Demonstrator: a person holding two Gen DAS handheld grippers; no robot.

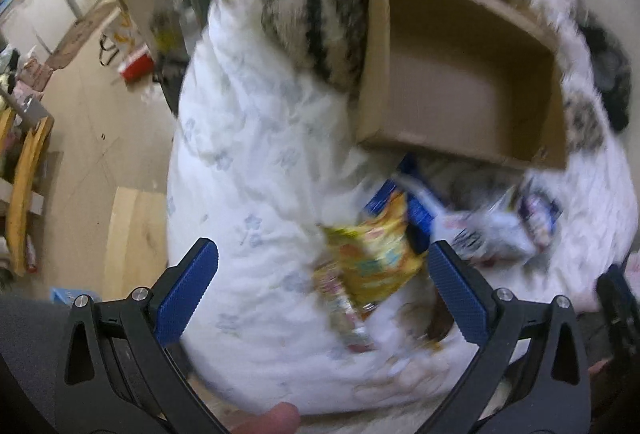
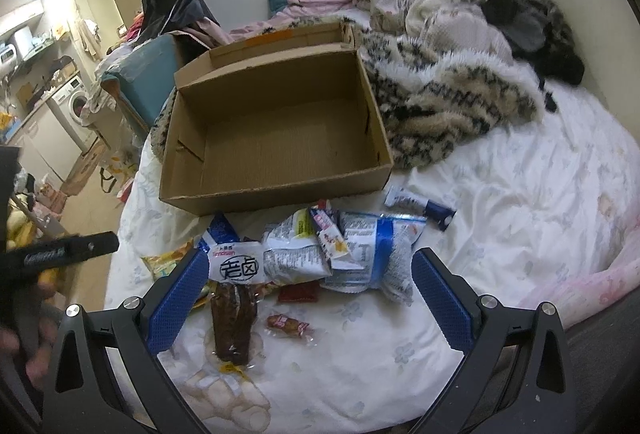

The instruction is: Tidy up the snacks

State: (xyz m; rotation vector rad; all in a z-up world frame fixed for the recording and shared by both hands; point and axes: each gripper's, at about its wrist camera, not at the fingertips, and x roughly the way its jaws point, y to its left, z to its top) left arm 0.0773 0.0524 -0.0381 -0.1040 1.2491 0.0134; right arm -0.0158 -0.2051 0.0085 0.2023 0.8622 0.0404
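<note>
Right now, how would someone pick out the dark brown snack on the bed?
Find the empty cardboard box on the white bedsheet; a heap of snack packets lies in front of it. Nearer than the heap lies the dark brown block in clear wrap, the only long, dark, unprinted item there.

Left hand-held gripper [image 1: 322, 286]: jaws spread wide, blue-padded fingers [image 1: 188, 290] at 8 and 4 o'clock of its own view, nothing between the pads. The view is motion-blurred. A fingertip [image 1: 280, 416] shows at 6 o'clock, beneath the frame.

Right hand-held gripper [image 2: 310, 298]: jaws likewise wide apart, pads [image 2: 442, 300] gripping nothing. In this view the left unit's black body [image 2: 60, 252] enters at 9 o'clock, with a blurred hand [image 2: 24, 338] gripping it below.
</note>
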